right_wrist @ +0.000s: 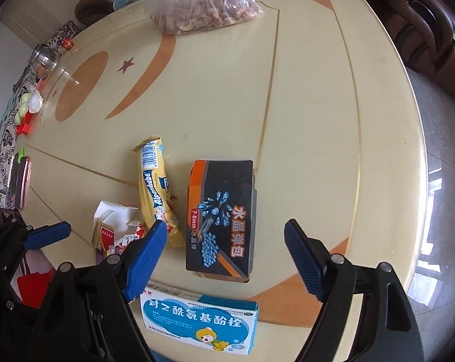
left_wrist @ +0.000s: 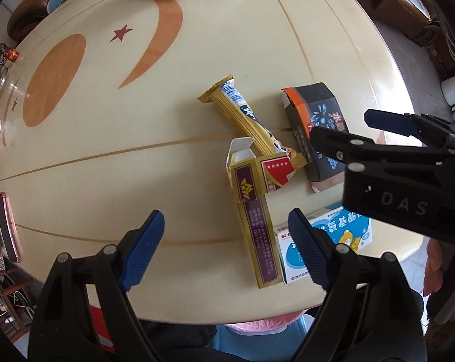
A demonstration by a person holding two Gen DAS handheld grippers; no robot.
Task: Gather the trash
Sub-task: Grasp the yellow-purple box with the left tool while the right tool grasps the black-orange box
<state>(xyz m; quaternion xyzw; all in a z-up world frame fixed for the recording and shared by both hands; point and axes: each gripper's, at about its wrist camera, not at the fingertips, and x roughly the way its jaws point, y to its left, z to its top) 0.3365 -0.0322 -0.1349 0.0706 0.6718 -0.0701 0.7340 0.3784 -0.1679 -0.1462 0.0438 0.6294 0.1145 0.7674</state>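
Four pieces of trash lie near the front of the cream table (left_wrist: 197, 60). A torn gold and maroon carton (left_wrist: 254, 211) lies under a yellow candy wrapper (left_wrist: 248, 120). A black and orange box (right_wrist: 224, 217) lies to the right. A white and blue medicine box (right_wrist: 200, 325) sits at the table's front edge. My left gripper (left_wrist: 224, 247) is open and empty, hovering over the gold carton. My right gripper (right_wrist: 227, 259) is open and empty above the black box and medicine box. It also shows in the left wrist view (left_wrist: 348, 129).
A clear bag of nuts (right_wrist: 203, 3) sits at the far edge. A glass jar (right_wrist: 45, 57), small red items (right_wrist: 23, 128) and a pink phone (right_wrist: 22, 178) line the left edge. Brown leather chairs (right_wrist: 423, 24) stand behind. A pink-lined bin (left_wrist: 257, 328) shows below the table's front edge.
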